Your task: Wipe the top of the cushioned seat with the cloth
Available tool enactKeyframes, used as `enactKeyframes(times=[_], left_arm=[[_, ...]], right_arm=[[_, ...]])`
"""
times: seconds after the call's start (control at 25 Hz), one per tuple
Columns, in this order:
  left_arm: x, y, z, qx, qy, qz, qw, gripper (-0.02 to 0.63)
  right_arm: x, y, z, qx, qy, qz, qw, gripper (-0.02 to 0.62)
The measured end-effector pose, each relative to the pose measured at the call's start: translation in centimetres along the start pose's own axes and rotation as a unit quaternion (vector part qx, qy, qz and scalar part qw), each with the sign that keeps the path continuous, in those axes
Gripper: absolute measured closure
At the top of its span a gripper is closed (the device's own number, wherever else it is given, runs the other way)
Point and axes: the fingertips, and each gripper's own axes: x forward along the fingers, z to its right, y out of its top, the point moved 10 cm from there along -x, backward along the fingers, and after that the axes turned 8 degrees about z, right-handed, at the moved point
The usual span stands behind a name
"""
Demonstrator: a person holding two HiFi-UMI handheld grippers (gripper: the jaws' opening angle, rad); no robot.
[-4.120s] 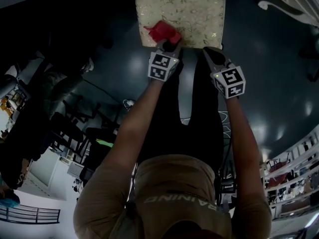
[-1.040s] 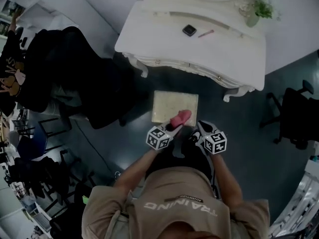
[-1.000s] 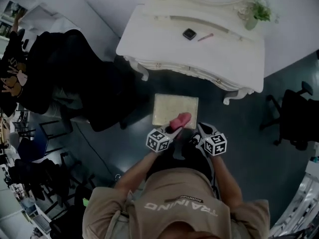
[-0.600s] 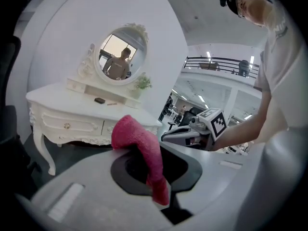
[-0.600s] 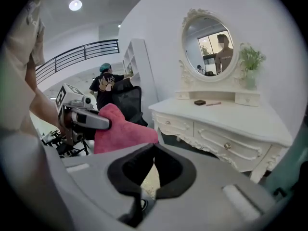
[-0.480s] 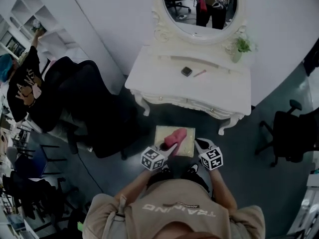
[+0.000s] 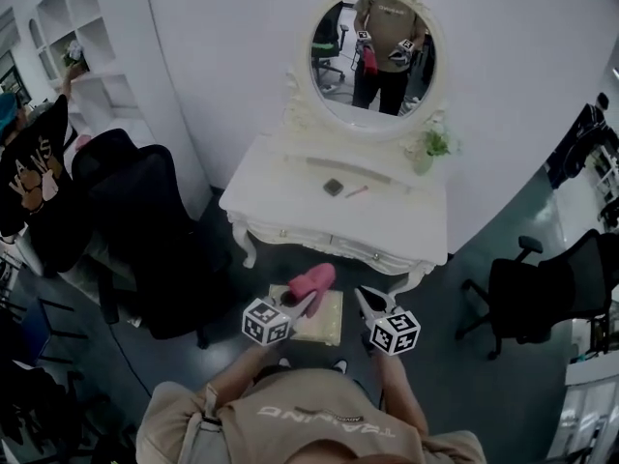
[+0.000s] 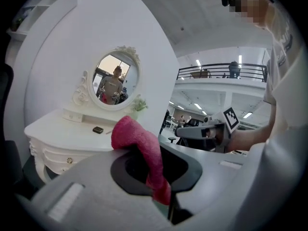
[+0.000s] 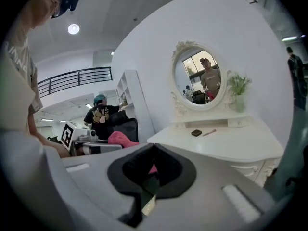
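Pink cloth [image 7: 311,280] is held over the cushioned seat [image 7: 327,325].
It is clamped by left gripper [image 7: 302,301] fingers; right gripper [image 7: 364,296] fingers are closed, empty.

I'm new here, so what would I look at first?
The fluffy pink cloth pops out, pinched in the left gripper near the cream patterned cushioned seat on the dark floor. Behind stands a white dressing table with a big oval mirror showing the person's reflection.

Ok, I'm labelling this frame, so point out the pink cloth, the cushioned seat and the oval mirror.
pink cloth [image 7: 311,280]: head view, middle of its bunched top.
cushioned seat [image 7: 325,323]: head view, bare patterned top, right side.
oval mirror [image 7: 372,66]: head view, centre of the glass.
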Motion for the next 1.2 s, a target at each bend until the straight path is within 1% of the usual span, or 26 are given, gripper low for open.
enactKeyframes(times=[0.12,0.2,0.28,0.4,0.56,0.68,0.8,1.0,1.08,1.2], left_arm=[[0.3,2.3,-0.9,0.007,0.005,0.018,0.9998,0.574],[0.1,3.9,-1.3,0.018,0.009,0.02,0.9996,0.574],[-0.3,5.4,-1.5,0.031,0.011,0.017,0.9993,0.574],[-0.9,8.4,-1.7,0.061,0.01,0.022,0.9978,0.574],[-2.5,12.0,-1.5,0.091,0.018,0.054,0.9942,0.574],[-3.7,13.5,-1.5,0.106,0.036,0.075,0.9909,0.574],[-4.4,14.5,-0.9,0.111,0.055,0.096,0.9875,0.574],[-5.1,15.1,1.0,0.129,0.086,0.127,0.9797,0.574],[-4.9,14.9,1.8,0.132,0.091,0.134,0.978,0.574],[-5.1,14.9,2.2,0.136,0.102,0.136,0.976,0.574]], right_arm=[[-0.1,1.6,-0.6,-0.01,-0.018,0.017,1.0,0.591],[-0.1,2.5,-1.4,-0.029,-0.034,0.029,0.999,0.591],[-0.1,3.5,-2.4,-0.043,-0.047,0.053,0.997,0.591],[0.5,5.8,-3.8,-0.049,-0.045,0.093,0.993,0.591],[1.2,8.1,-5.7,-0.059,-0.03,0.127,0.99,0.591],[1.1,9.2,-6.7,-0.08,-0.023,0.133,0.988,0.591],[0.9,10.4,-7.4,-0.094,-0.007,0.132,0.987,0.591],[0.3,12.1,-7.1,-0.106,0.012,0.133,0.985,0.591],[-0.1,12.0,-6.5,-0.107,0.012,0.131,0.986,0.592],[0.1,10.7,-5.7,-0.088,0.014,0.117,0.989,0.591]])
